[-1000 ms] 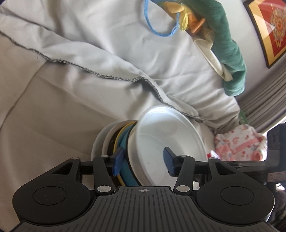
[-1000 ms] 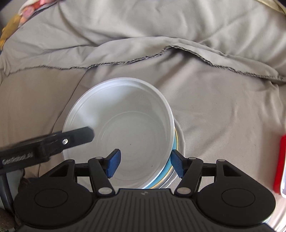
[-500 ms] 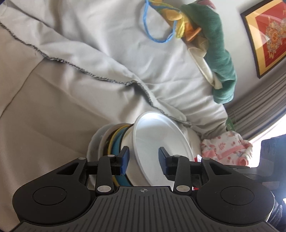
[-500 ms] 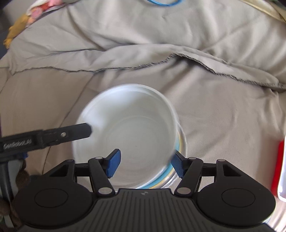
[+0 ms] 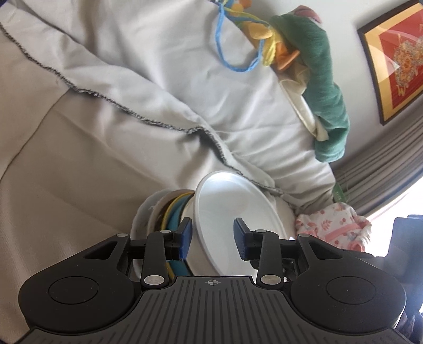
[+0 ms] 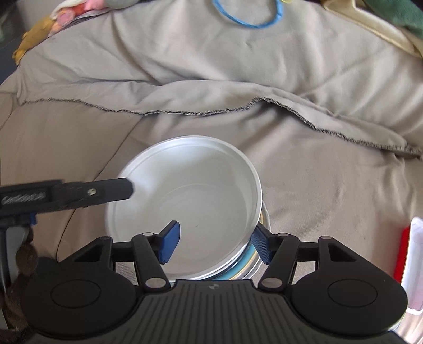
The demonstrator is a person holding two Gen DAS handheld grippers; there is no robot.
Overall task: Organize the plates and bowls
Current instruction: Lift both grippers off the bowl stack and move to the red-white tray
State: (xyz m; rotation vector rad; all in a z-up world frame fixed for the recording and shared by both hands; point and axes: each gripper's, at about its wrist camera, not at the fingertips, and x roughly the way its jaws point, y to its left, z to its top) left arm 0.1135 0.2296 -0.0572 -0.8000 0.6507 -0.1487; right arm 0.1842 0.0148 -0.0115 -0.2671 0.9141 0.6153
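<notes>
Bowl is sitting atop stacked plates on the bedsheet; I'm straddling its rim with both left gripper and right gripper, jaws parted, gripping nothing. Stacking is looking nearly done.

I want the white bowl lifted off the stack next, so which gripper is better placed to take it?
Probably the left gripper: its fingers already straddle the white bowl's rim, one inside, one outside. The right gripper straddles the opposite rim with a wider gap.

Beige-sheeted bed — dish stack, blue cord on it.
</notes>
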